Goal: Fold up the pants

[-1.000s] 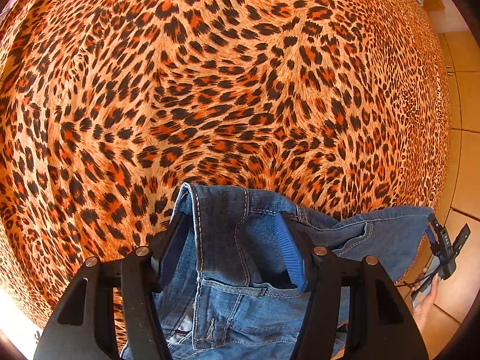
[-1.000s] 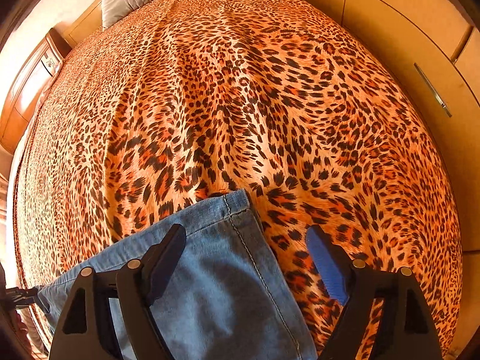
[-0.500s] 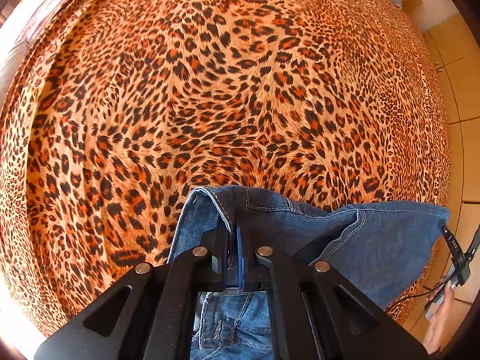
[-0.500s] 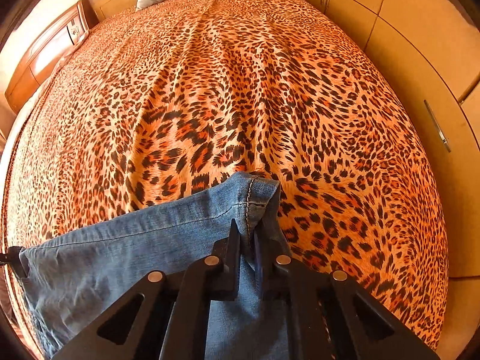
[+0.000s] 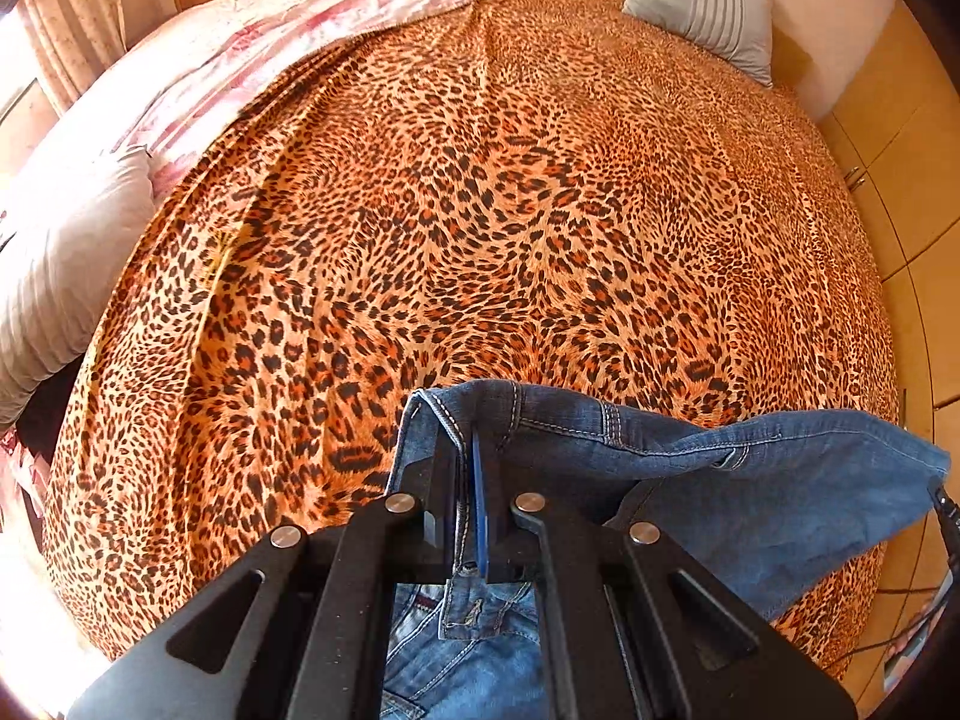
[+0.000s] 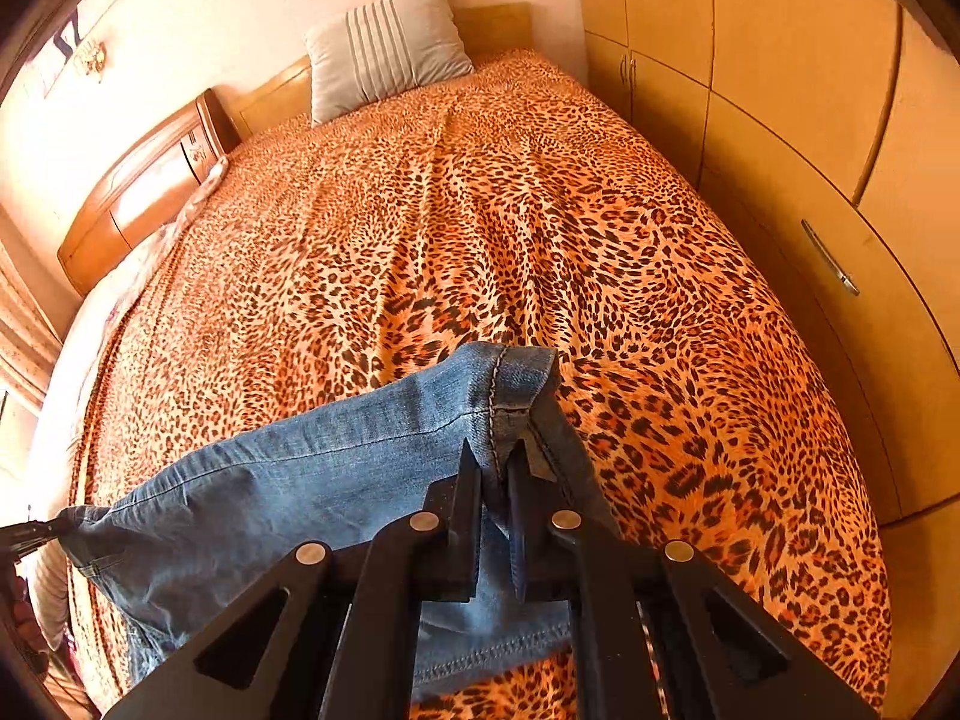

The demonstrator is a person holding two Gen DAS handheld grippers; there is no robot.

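Blue denim pants (image 5: 690, 468) hang between my two grippers above the near end of a bed with a leopard-print cover (image 5: 480, 210). My left gripper (image 5: 468, 468) is shut on the waistband at one corner. My right gripper (image 6: 495, 462) is shut on a hemmed leg end of the pants (image 6: 300, 480). The denim is lifted and stretches between both grips; its lower part is hidden behind the gripper bodies.
A grey striped pillow (image 6: 384, 48) leans on the wooden headboard (image 6: 138, 192). A pink floral blanket (image 5: 270, 42) and a white pillow (image 5: 60, 252) lie along the bed's left side. Wooden wardrobe doors (image 6: 810, 150) stand close along the right side.
Both grippers went from open to shut on the denim. Both have since lifted, raising the pants off the cover and bringing the headboard and pillows into view.
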